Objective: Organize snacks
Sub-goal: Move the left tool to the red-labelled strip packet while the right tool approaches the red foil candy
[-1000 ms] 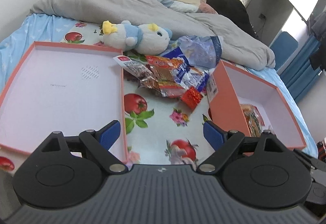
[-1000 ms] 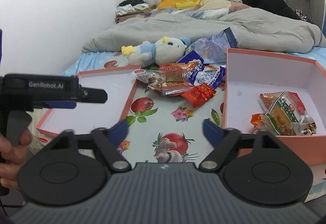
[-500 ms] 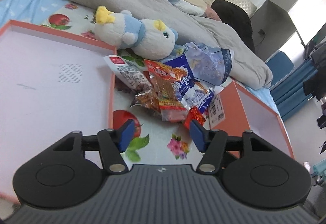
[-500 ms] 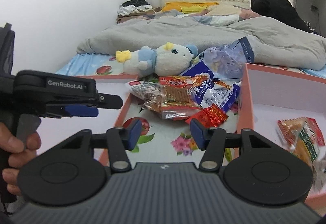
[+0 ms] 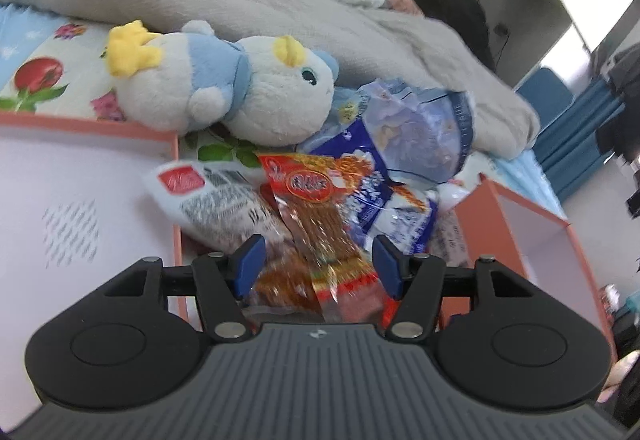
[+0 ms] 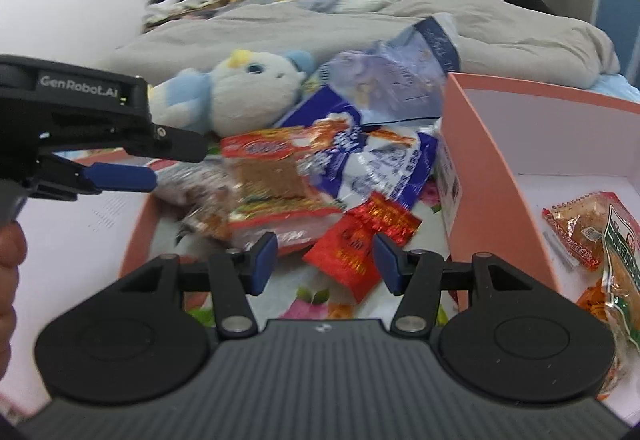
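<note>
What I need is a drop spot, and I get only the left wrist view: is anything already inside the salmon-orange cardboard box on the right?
Observer: Yes. The right wrist view shows the salmon-orange cardboard box holding several crinkly orange and green snack packets on its white floor.
Operator: Where is the right gripper?
Observer: The right gripper is open, low over the flowered sheet, with a small red foil packet between its fingers, untouched as far as I can tell.
Operator: Does that view show my gripper?
Observer: Yes. The left gripper shows at the left edge, jaws opening, pointed at the snack pile.
</note>
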